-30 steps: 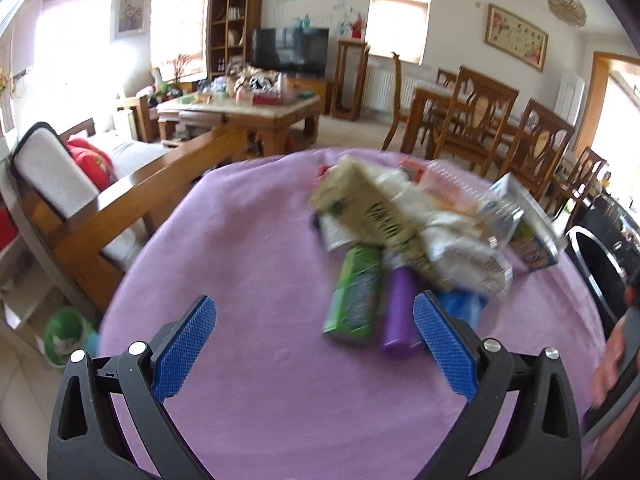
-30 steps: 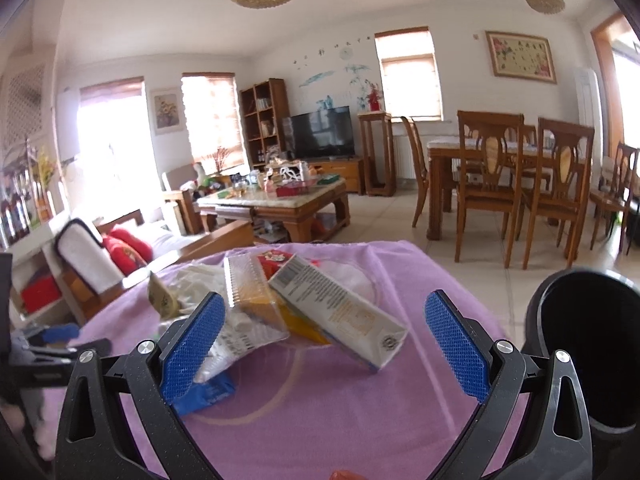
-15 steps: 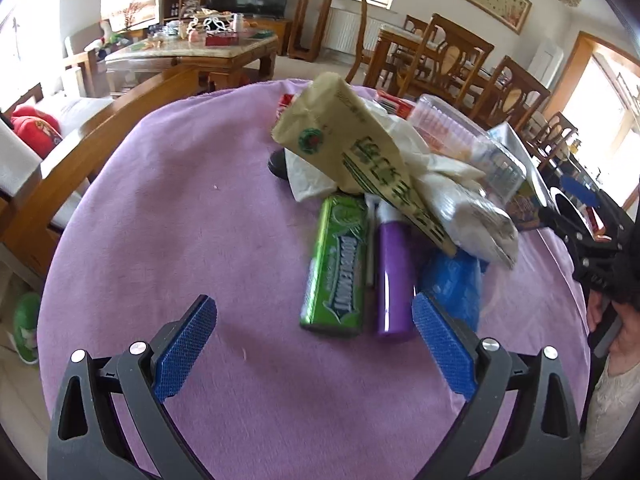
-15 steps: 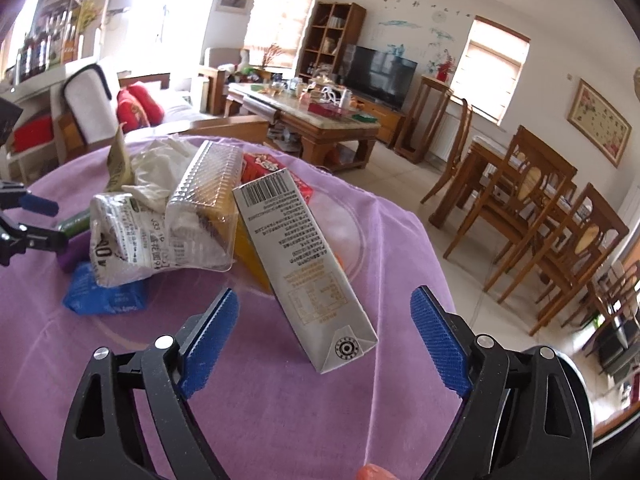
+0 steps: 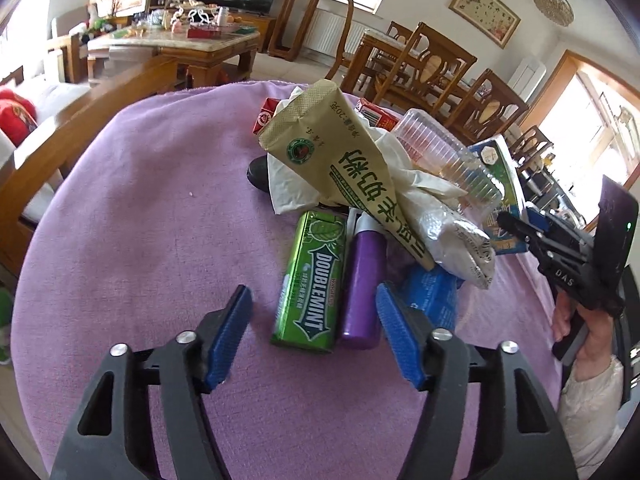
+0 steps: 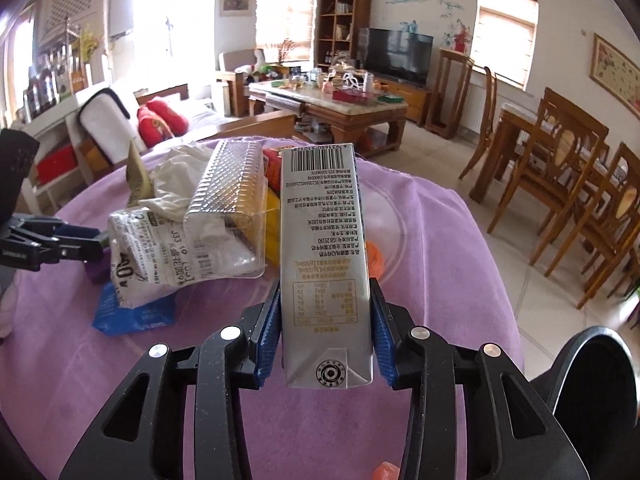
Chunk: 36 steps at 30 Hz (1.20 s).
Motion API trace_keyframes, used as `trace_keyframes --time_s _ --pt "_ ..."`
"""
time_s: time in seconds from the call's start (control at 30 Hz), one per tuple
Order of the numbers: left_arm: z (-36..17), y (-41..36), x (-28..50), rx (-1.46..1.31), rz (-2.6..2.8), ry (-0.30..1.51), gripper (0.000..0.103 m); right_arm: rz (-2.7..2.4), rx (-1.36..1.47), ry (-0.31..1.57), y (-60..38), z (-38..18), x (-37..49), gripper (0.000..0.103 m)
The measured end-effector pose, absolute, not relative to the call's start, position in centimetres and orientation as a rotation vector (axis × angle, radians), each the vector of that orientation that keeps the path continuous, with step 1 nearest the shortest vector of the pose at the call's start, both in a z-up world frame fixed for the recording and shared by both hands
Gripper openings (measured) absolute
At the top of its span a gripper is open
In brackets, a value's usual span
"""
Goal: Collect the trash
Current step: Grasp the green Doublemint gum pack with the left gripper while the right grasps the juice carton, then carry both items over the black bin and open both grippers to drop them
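A heap of trash lies on a round table with a purple cloth [image 5: 152,208]. In the left wrist view my left gripper [image 5: 312,312] is open, its fingers on either side of the near ends of a green Doublemint gum pack [image 5: 314,284] and a purple tube [image 5: 364,280]. Behind them lie a tan paper packet [image 5: 344,160], a clear plastic box [image 5: 444,156] and a blue wrapper [image 5: 432,296]. In the right wrist view my right gripper [image 6: 325,320] is shut on a silver drink carton [image 6: 322,248], whose far end rests in the heap.
A black bin [image 6: 592,380] stands at the table's right edge by my right gripper. A crumpled white bag [image 6: 168,248] and a blue wrapper [image 6: 132,312] lie left of the carton. Wooden chairs [image 6: 568,184] and a sofa [image 6: 120,120] surround the table.
My right gripper moved in and closed on the silver carton. My left gripper moved closer to the gum pack and purple tube and narrowed its opening.
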<state>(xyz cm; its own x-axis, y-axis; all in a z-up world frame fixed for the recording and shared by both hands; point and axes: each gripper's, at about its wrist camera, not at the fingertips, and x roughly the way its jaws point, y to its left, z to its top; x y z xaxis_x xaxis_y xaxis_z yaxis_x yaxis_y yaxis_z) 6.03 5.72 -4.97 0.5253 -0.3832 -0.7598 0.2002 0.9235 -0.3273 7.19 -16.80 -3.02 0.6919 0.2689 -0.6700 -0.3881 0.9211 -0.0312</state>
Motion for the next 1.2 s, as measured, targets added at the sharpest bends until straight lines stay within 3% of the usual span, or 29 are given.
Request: trace_keyframes --time_s 0.27,0.37,0.77,0.8,0.83,0.87,1.2 --pt "-4.9 8.7 6.0 -0.263 -0.272 0.958 0.053 0.449 0.043 0.741 -19.4 -1.5 3.2 0.04" --pt "-5.1 9.7 5.9 -0.307 -0.261 0.951 0.045 0.461 0.07 0.745 -19.8 -1.1 1.8 0.04" --pt "-4.9 3.8 7.9 0.076 -0.221 0.96 0.046 0.474 0.078 0.734 -19.3 -1.2 -0.6 0.04" --pt "-4.9 4.0 8.1 0.056 -0.217 0.953 0.044 0.473 0.078 0.733 -19.4 -1.1 -0.9 0.04" --pt "-4.9 4.4 8.2 0.04 -0.204 0.948 0.033 0.474 0.078 0.731 -19.6 -1.2 -1.2 0.04" --pt "-4.9 4.7 8.2 0.032 -0.186 0.946 0.03 0.475 0.08 0.728 -19.9 -1.1 -1.3 0.04" --pt "-1.4 5.6 4.1 -0.183 -0.253 0.845 0.031 0.485 0.191 0.692 -24.9 0.5 -2.0 0.04"
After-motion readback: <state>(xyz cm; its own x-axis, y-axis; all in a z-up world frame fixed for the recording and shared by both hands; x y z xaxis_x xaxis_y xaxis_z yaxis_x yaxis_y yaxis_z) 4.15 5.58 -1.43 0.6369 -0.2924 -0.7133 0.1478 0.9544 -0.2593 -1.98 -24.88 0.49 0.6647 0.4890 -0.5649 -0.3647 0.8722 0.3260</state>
